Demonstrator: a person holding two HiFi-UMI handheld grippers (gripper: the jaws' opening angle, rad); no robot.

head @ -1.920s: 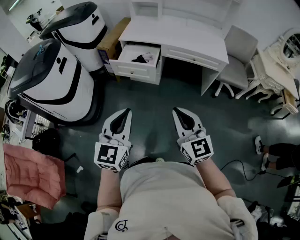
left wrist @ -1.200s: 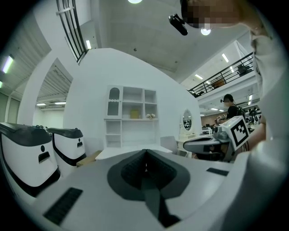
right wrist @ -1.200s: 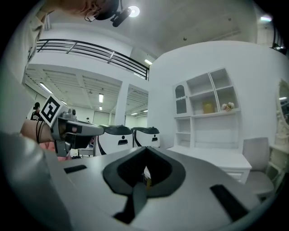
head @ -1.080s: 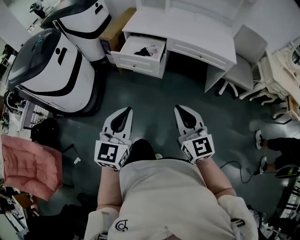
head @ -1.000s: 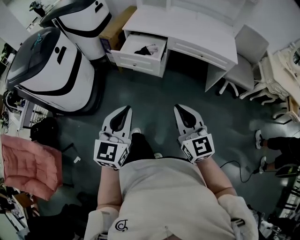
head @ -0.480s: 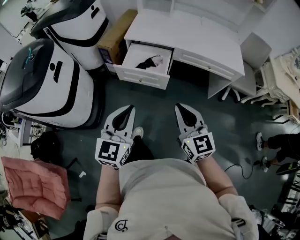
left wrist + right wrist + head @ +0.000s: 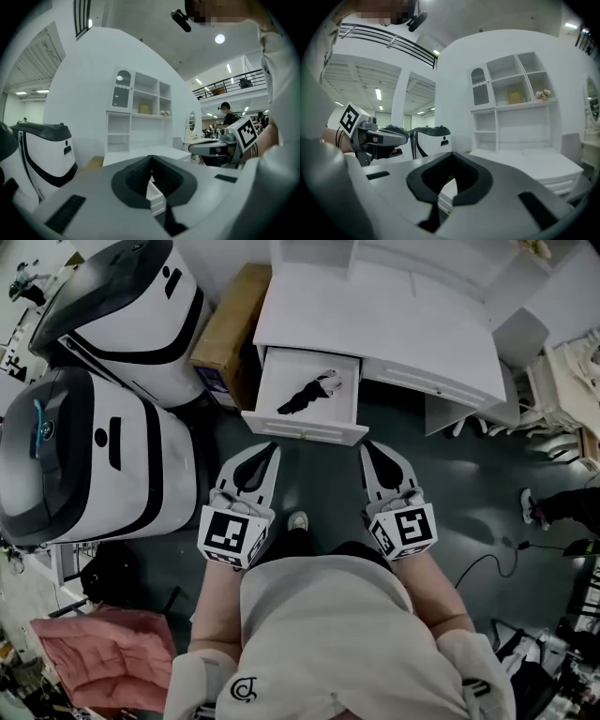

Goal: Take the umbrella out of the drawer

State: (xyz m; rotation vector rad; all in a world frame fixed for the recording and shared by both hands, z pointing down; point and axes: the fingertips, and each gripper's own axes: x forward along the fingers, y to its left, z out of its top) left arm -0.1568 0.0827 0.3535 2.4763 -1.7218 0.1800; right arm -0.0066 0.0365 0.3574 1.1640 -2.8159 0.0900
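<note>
In the head view the white desk point(image 7: 394, 329) has its left drawer point(image 7: 305, 427) pulled open. Inside lies the folded dark umbrella point(image 7: 302, 397), with a paler end toward the right. My left gripper point(image 7: 270, 446) is shut and empty, its tip just short of the drawer front. My right gripper point(image 7: 367, 444) is also shut and empty, beside the drawer's right corner. In the left gripper view the left gripper point(image 7: 151, 157) frames a corner of the drawer point(image 7: 155, 199). The right gripper point(image 7: 451, 153) points level at the desk and its shelf unit point(image 7: 513, 110).
Two large white-and-black machines point(image 7: 89, 460) point(image 7: 131, 306) stand left of the drawer, with a cardboard box point(image 7: 230, 329) between them and the desk. A white chair point(image 7: 530, 324) is at the right. A pink cushion point(image 7: 103, 662) and a cable point(image 7: 478, 563) lie on the dark floor.
The desk and open drawer have come much closer, from far ahead to just beyond both gripper tips. Both grippers stayed shut and side by side.
</note>
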